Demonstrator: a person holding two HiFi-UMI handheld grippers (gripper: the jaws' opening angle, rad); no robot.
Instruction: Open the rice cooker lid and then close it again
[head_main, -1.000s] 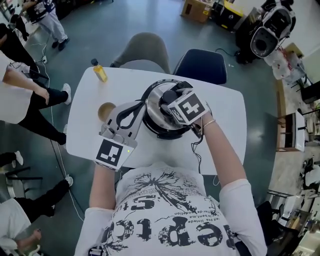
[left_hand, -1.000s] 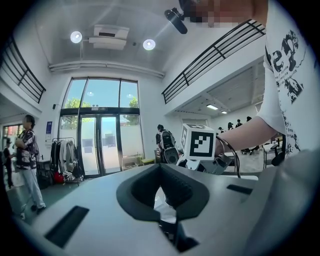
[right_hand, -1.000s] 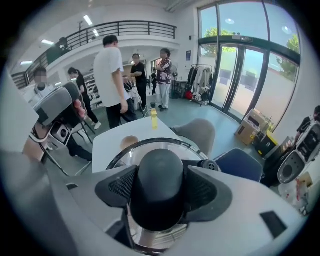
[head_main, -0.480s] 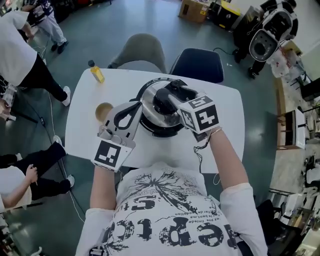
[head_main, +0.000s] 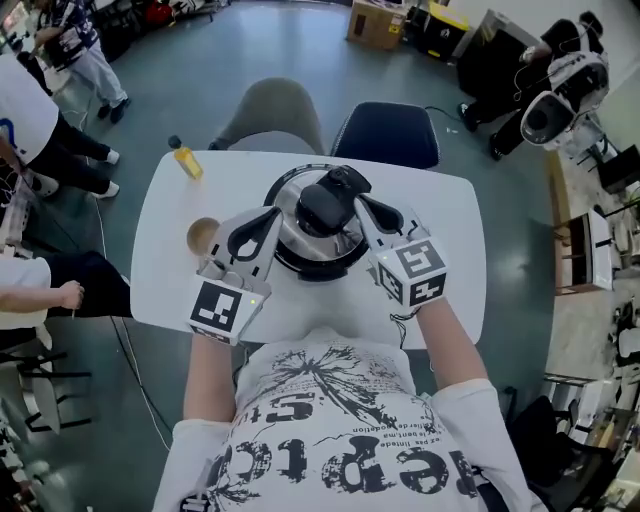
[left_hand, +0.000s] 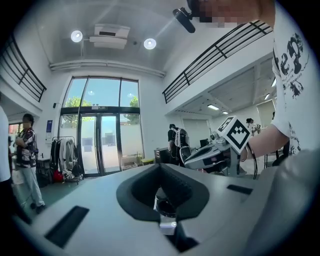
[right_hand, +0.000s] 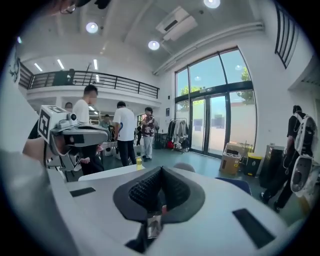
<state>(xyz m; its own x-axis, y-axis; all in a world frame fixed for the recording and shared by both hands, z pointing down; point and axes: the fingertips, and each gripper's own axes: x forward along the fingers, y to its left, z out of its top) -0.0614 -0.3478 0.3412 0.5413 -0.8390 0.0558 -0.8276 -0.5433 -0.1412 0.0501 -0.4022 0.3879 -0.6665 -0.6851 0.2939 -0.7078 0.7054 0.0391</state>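
Note:
The rice cooker stands in the middle of the white table. Its steel lid lies flat on it, with a black knob on top. My left gripper is at the cooker's left side, shut and holding nothing; in its own view its jaws meet. My right gripper is close to the knob's right side, apart from it. It is shut and empty, and its own view shows the jaws pressed together.
A small bottle of yellow liquid stands at the table's far left corner, and a round tan cup sits left of my left gripper. Two chairs stand behind the table. People stand at the far left. A black cord trails over the near edge.
My right gripper was over the lid's knob; it has drawn back to the right and toward me and shut empty. The left gripper has barely shifted.

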